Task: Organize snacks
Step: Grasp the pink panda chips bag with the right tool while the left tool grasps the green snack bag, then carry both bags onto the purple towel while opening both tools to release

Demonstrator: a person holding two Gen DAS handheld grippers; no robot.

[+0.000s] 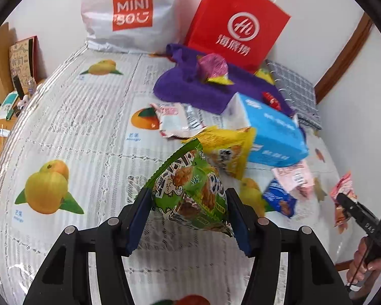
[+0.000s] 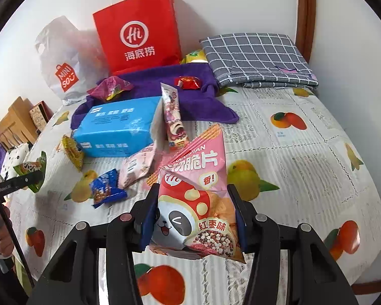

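Snack packets lie scattered over a counter [image 2: 304, 157] covered by a white lace-patterned plastic cloth printed with mangoes. Left hand-held gripper [image 1: 189, 216]: black frame, blue pads, pinching a green crinkly snack bag printed with fried chicken pieces [image 1: 190, 190], which is lifted clear of the cloth. Right hand-held gripper [image 2: 194, 218]: same build, pinching a pink foil crisp bag bearing a panda face [image 2: 195, 203], both pads pressed against its sides. Behind, against the white wall: a red paper carrier bag with a white round logo [image 2: 137, 33] standing upright, and a white plastic shopping bag with a red square logo [image 2: 63, 58] to its left. A purple towel [image 2: 152, 89] lies spread before the red bag, carrying a crumpled magenta wrapper [image 2: 111, 87] and a small red foil sweet [image 2: 188, 82]. A blue-and-white soft tissue pack [image 2: 114, 127] rests partly on the towel's front edge. A folded grey checked cloth [image 2: 256, 58] sits at the right rear. Near the tissue pack: a yellow snack packet [image 2: 73, 150], a small blue biscuit packet [image 2: 106, 188], a pale pink packet [image 2: 137, 165], and a tall narrow pink pouch [image 2: 172, 117] leaning against the pack's end.
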